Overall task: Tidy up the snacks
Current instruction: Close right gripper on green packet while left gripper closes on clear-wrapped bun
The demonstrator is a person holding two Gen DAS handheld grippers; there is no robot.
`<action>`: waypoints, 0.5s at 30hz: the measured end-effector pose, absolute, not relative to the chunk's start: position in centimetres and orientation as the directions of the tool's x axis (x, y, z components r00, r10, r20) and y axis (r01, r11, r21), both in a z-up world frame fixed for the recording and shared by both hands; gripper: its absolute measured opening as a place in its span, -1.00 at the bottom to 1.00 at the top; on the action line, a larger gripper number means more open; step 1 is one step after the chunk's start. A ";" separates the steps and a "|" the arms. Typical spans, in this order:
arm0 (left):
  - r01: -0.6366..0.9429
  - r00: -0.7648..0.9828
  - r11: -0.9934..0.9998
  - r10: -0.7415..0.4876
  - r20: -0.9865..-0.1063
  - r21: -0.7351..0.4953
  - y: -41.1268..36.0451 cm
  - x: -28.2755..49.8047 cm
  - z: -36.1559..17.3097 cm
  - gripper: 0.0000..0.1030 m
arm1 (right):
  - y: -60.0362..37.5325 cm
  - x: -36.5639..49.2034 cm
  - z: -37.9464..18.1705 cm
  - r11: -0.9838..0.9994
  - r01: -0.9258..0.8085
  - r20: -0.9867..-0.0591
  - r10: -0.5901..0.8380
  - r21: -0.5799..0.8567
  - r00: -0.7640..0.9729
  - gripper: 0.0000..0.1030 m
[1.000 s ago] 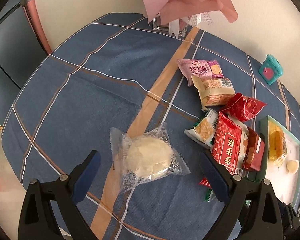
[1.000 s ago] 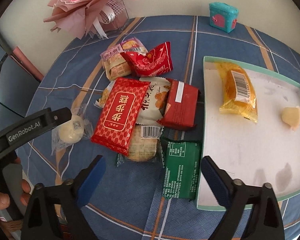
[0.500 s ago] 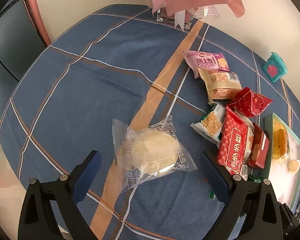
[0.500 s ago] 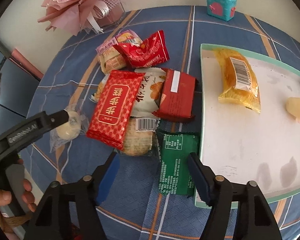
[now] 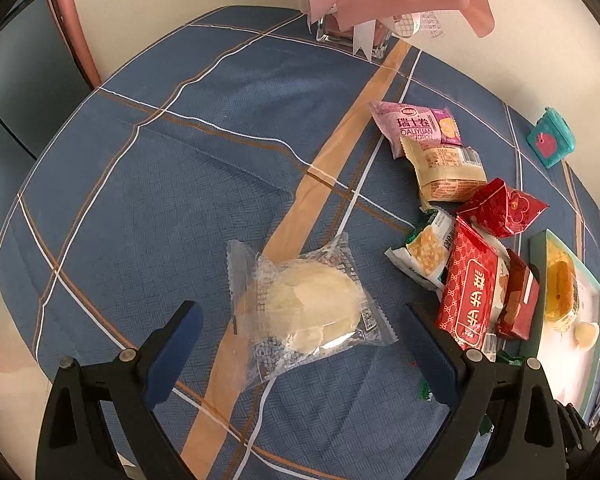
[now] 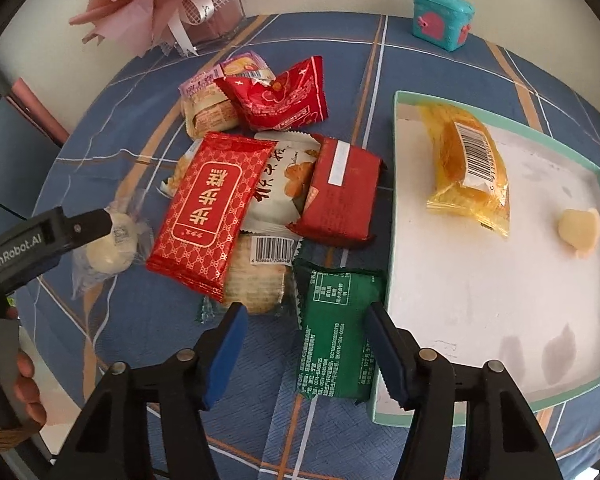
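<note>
A pale round pastry in a clear wrapper (image 5: 312,308) lies on the blue cloth between the fingers of my open left gripper (image 5: 300,344). It also shows in the right wrist view (image 6: 108,244), under the left gripper's finger. My right gripper (image 6: 304,344) is open, its fingers on either side of a green packet (image 6: 336,328) beside the teal-rimmed white tray (image 6: 392,240). The tray holds a yellow wrapped cake (image 6: 468,164) and a small pale piece (image 6: 580,232). A pile of snacks includes a long red packet (image 6: 212,208) and a dark red box (image 6: 340,196).
A pink bouquet in a glass vase (image 6: 172,4) stands at the table's far edge. A teal toy box (image 6: 440,20) sits far right. A purple packet (image 5: 416,128) and a beige packet (image 5: 448,172) lie at the pile's far end. The table edge is just behind both grippers.
My left gripper has moved closer over the clear-wrapped pastry. My right gripper has moved forward and narrowed its opening around the green packet.
</note>
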State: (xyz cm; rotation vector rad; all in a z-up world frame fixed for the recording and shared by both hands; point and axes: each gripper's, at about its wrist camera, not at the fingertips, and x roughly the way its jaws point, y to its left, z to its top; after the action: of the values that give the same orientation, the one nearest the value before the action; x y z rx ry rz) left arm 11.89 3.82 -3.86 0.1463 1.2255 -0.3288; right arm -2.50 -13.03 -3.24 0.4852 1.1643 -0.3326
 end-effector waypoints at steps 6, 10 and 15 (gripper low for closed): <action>0.323 0.294 0.944 -0.162 -0.942 -0.061 3.7 12.0 -4.0 0.91 | -12.5 -2.7 -3.0 0.849 0.475 -0.921 0.036 0.234 0.389 0.25; 0.323 0.289 0.945 -0.153 -0.945 -0.055 3.6 12.1 -4.3 0.91 | -12.3 -2.5 -2.8 0.845 0.459 -0.910 0.076 0.276 0.408 0.23; 0.326 0.288 0.944 -0.147 -0.946 -0.047 3.4 12.1 -4.5 0.91 | -12.8 -2.3 -2.7 0.858 0.489 -0.930 -0.041 0.155 0.366 0.14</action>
State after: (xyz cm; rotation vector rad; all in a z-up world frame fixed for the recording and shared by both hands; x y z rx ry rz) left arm 12.11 3.41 -4.50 0.1666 1.2406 -0.3181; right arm -2.34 -12.84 -2.66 0.4470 1.1547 -0.3557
